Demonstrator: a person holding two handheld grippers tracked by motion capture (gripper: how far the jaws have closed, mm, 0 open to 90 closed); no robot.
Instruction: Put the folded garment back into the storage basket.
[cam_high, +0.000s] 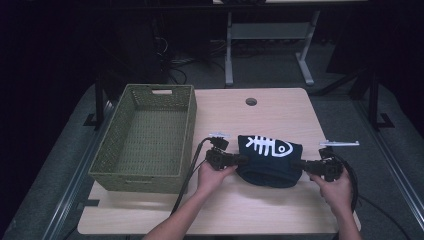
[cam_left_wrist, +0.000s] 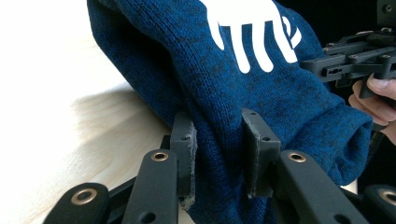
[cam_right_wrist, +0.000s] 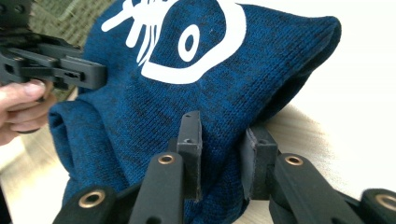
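Note:
A dark blue knitted cloth (cam_high: 270, 157) with a white fish-bone print lies on the wooden table (cam_high: 270, 112), right of the basket. My left gripper (cam_high: 241, 160) is shut on the cloth's left edge; the blue knit (cam_left_wrist: 219, 140) is pinched between its pads (cam_left_wrist: 184, 140). My right gripper (cam_high: 298, 163) is shut on the cloth's right edge, with the fabric (cam_right_wrist: 219, 135) bunched between its pads (cam_right_wrist: 191, 140). The cloth (cam_left_wrist: 243, 93) hangs a little off the table between the two grippers. Each gripper view also shows the other gripper (cam_left_wrist: 355, 60) (cam_right_wrist: 60, 65) farther off, held in a hand.
An olive woven basket (cam_high: 145, 137) stands open on the table's left side, with nothing in it. A round hole (cam_high: 251, 101) is in the tabletop at the back. Table legs and cables lie on the dark floor beyond.

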